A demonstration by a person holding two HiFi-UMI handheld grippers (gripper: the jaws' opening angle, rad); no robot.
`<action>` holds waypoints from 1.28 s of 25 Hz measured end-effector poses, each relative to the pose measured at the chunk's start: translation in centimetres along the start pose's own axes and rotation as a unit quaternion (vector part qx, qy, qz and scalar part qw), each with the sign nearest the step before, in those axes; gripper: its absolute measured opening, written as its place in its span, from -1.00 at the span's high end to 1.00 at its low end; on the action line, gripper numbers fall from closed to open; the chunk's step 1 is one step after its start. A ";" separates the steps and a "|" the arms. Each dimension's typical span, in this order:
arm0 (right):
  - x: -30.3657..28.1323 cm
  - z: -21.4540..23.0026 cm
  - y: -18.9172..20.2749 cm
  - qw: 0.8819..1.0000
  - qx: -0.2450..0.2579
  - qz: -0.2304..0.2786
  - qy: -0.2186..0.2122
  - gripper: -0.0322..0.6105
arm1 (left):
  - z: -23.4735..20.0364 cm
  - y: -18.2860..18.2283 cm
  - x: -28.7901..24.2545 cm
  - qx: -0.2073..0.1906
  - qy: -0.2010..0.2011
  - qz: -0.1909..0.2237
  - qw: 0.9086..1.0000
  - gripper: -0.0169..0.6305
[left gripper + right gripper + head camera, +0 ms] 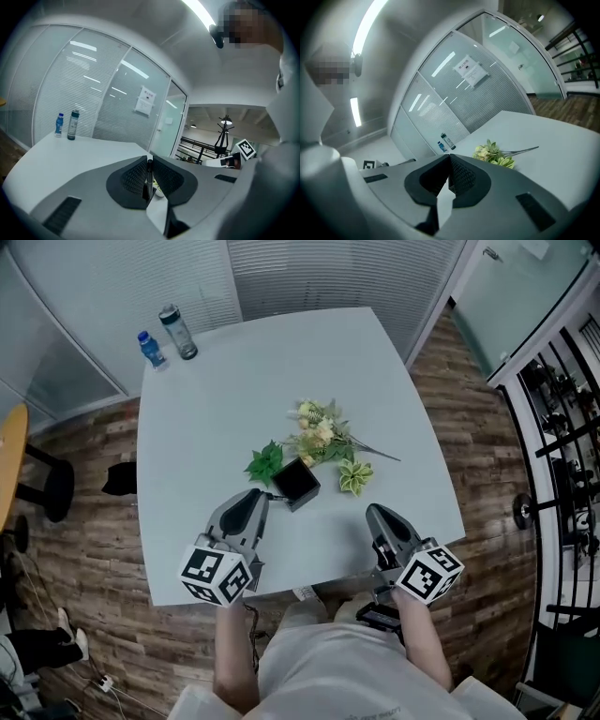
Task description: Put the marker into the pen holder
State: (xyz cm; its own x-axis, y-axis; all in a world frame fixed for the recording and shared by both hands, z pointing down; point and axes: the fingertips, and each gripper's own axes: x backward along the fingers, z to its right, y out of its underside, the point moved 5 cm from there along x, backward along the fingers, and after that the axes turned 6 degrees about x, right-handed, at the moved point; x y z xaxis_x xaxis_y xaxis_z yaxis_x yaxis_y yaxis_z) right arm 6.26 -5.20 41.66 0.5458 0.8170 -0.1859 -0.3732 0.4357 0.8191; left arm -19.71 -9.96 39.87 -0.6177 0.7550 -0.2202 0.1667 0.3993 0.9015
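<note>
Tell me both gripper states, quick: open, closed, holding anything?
Left gripper: closed on the marker.
Right gripper: closed, nothing between its jaws.

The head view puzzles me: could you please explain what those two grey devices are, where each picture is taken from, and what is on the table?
A person holds a left hand-held gripper and a right hand-held gripper; the patterned cubes belong to them. The head view looks down from the person's head; the other two cameras ride on those tools. On the white table are a black pen holder, flowers and two bottles. The left one clamps a dark marker; the right one is shut, empty.
</note>
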 end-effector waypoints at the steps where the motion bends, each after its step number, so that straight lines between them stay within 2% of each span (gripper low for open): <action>1: -0.1 0.1 -0.2 1.000 -0.016 0.007 -0.003 0.85 | -0.1 -0.1 -0.4 -0.001 0.002 -0.004 1.000 0.82; 3: -0.2 0.5 -0.6 0.999 -0.033 0.016 -0.007 0.85 | -0.1 -0.1 -1.2 -0.003 0.004 -0.013 1.000 0.82; 11: -2.6 2.9 -2.1 0.998 -0.047 0.022 -0.028 0.85 | 0.0 -0.9 -3.2 -0.019 -0.012 -0.026 0.999 0.82; 18: -5.6 3.5 -2.0 0.998 -0.039 -0.002 -0.049 0.85 | -1.2 -0.5 -4.0 -0.012 -0.027 -0.036 0.999 0.82; 21: -6.0 4.3 -1.9 0.998 -0.038 -0.014 -0.048 0.85 | -1.6 0.3 -5.0 -0.010 -0.032 -0.048 0.998 0.82; 26: -6.9 6.2 -1.6 0.998 -0.032 -0.033 -0.043 0.85 | -1.9 2.1 -6.5 -0.029 -0.045 -0.080 0.995 0.82; 32: -8.0 7.0 -1.3 0.997 -0.031 -0.050 -0.045 0.85 | -2.7 3.0 -7.3 -0.015 -0.051 -0.092 0.994 0.82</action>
State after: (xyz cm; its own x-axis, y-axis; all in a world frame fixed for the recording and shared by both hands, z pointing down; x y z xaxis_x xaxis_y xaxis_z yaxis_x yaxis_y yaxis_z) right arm 7.65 -14.98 45.91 0.6467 0.7324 -0.2130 -0.3572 0.5375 0.7638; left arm -16.77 -15.63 45.17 -0.5540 0.7200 -0.4180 0.0345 0.5215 0.8525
